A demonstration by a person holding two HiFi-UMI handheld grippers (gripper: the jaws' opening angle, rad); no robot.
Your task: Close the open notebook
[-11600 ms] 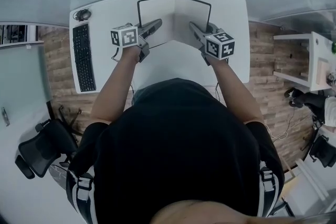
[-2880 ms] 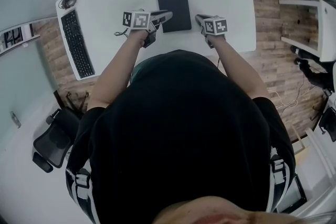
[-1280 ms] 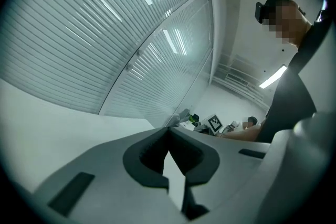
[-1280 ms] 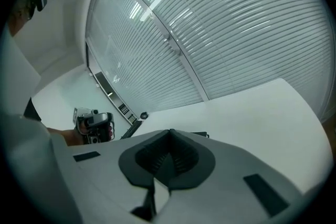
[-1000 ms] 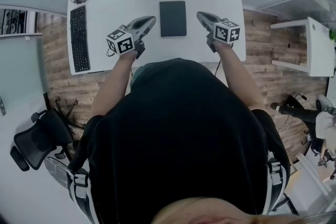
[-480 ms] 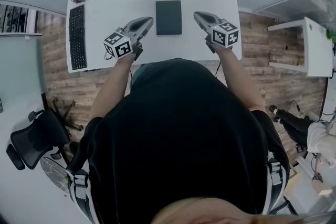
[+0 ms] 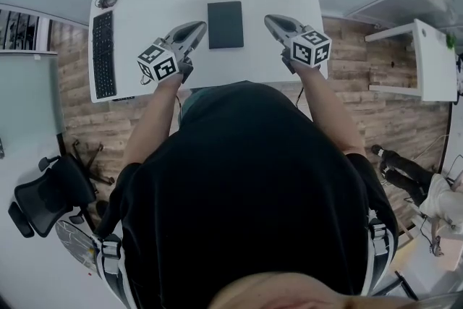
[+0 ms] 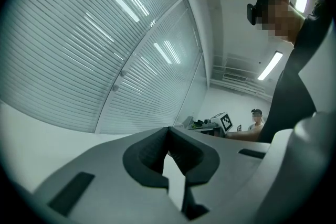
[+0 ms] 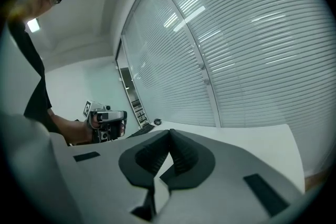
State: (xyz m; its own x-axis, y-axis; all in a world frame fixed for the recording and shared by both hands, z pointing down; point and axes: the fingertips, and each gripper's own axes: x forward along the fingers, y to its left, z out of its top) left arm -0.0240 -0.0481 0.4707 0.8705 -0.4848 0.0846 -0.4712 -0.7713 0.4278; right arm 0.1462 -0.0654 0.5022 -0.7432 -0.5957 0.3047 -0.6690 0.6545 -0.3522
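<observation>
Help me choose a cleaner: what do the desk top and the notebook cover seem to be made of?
Desk top: probably laminate or painted board; plain white, smooth, even sheen, no grain. Notebook cover: perhaps faux leather or coated card; dark, matte, no glare; too small to be sure.

Left claw (image 8: pixel 168 131) tips together, empty; blinds (image 8: pixel 79 44) beyond.

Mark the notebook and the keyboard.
notebook (image 7: pixel 225 14), head view, middle of its closed dark cover.
keyboard (image 7: pixel 103 54), head view, middle of the key field.
</observation>
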